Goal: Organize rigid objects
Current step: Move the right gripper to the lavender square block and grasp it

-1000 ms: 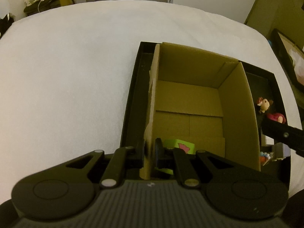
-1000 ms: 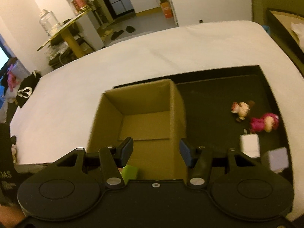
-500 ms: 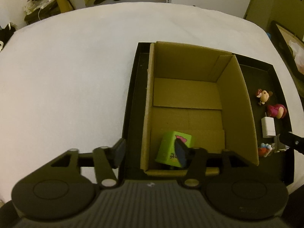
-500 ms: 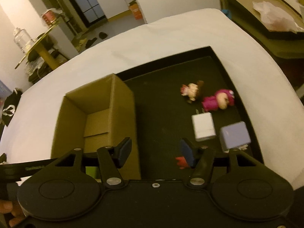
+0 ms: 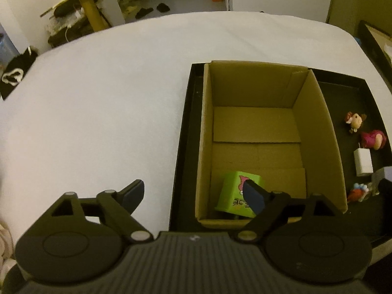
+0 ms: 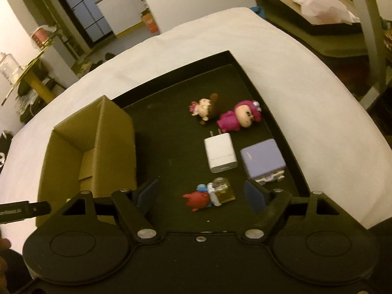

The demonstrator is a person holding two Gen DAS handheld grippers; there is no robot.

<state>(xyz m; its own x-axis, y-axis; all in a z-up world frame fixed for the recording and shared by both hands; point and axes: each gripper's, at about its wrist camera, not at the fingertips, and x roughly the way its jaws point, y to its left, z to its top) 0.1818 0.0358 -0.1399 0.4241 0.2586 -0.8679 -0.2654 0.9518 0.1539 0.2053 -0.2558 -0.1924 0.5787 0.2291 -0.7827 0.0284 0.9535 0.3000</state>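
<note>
A cardboard box (image 5: pixel 257 112) stands in a black tray (image 5: pixel 186 127), with a green box (image 5: pixel 235 193) lying in its near corner. My left gripper (image 5: pixel 193 194) hangs over the box's near left wall. Its jaws are opening wide and the pads touch nothing. Over the tray's free part (image 6: pixel 171 127) my right gripper (image 6: pixel 201 194) is also opening. A red toy joined to a small bottle (image 6: pixel 208 196) lies below, between the fingers, untouched. Beyond it lie a white charger (image 6: pixel 220 155), a purple cube (image 6: pixel 263 160), a pink doll (image 6: pixel 238 118) and a brown-haired doll (image 6: pixel 204 109).
The tray rests on a white cloth-covered table (image 5: pixel 98 110). The cardboard box (image 6: pixel 90 147) stands just left of the right gripper. Beyond the table are a yellow side table (image 5: pixel 85 7) and another tray holding white paper (image 6: pixel 318 12).
My left gripper let go of the box's wall, opened wide and drew back a little. The right gripper swung from over the box to over the loose objects, sank and opened wider.
</note>
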